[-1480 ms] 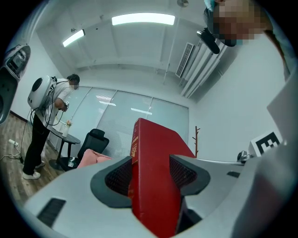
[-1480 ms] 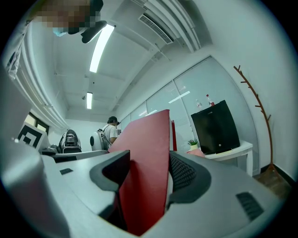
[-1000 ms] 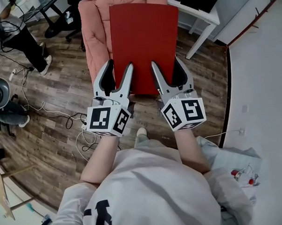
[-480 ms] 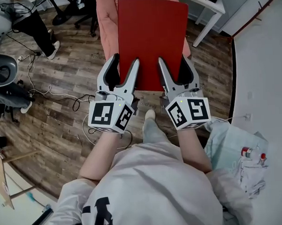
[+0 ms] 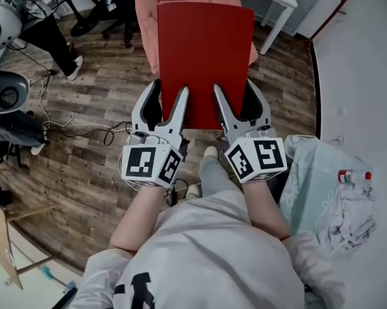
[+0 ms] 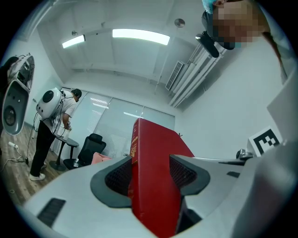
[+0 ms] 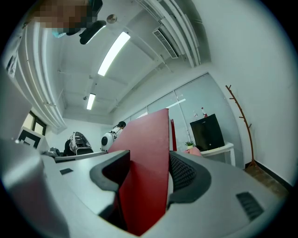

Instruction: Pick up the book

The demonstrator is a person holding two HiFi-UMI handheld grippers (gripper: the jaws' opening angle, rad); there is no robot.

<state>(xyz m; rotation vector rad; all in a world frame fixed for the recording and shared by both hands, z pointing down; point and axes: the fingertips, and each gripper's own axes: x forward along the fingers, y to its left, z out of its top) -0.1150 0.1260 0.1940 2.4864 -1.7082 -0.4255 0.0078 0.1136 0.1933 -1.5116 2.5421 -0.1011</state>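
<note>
The wooden floor (image 5: 95,97) lies well below, with a pink chair (image 5: 146,21) under the far half of the book (image 5: 205,60).

The red book is up in the air. Both grippers hold it by its near edge, and the rest reaches out past them over the chair's near edge.

The left gripper (image 5: 169,89) has its jaws closed on the near corner by the spine. The right gripper (image 5: 233,86) is clamped the same way on the other near corner. Each gripper view shows the red cover filling the gap between the pads.

All the hold is along one edge, so I judge the unsupported length will pull downward. The book could then pivot or slide out of the pads. If one gripper eases off or the two drift apart, it could twist. On the right gripper's side, away from the spine, the pages could splay.
</note>
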